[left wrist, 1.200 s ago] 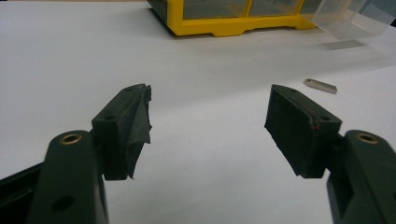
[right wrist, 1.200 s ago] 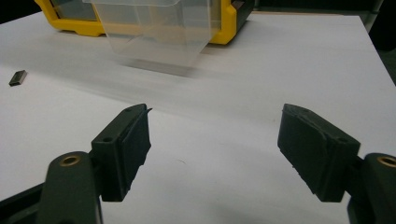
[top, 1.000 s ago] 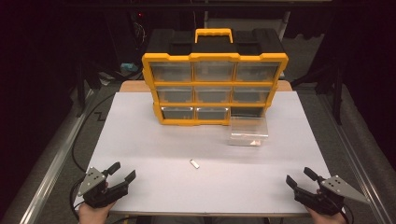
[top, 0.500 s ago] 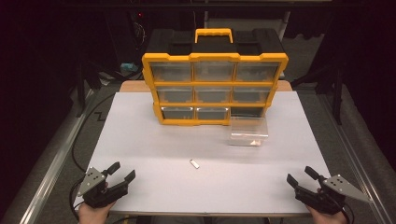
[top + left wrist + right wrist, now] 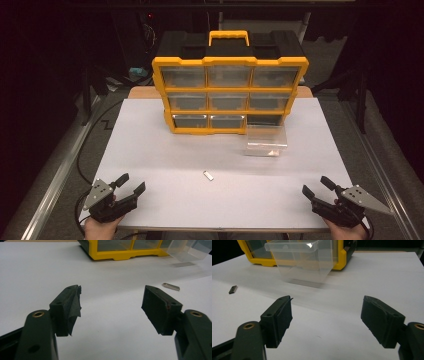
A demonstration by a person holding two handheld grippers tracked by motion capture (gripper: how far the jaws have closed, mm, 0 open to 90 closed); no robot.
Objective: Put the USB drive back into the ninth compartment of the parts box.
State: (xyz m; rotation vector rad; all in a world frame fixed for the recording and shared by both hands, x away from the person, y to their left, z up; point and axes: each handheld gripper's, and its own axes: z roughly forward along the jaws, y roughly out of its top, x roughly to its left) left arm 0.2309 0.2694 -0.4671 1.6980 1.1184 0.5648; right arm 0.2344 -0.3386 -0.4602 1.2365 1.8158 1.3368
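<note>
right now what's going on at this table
A person holds a gripper in each hand at the near edge of the white table. The left gripper and right gripper are both open and hold nothing. A yellow drawer cabinet stands at the far side, its bottom right slot empty. A clear drawer sits on the table before it, and a small metal piece lies mid-table, untouched.

High view: fixed overhead, facing forward and down on the white surface (image 5: 165, 150). Both gripper views: low, close behind their own fingers (image 5: 72, 302), looking outward. All three share the yellow drawer organizer (image 5: 230, 90), clear drawer (image 5: 302, 262), small metal piece (image 5: 171, 286).
</note>
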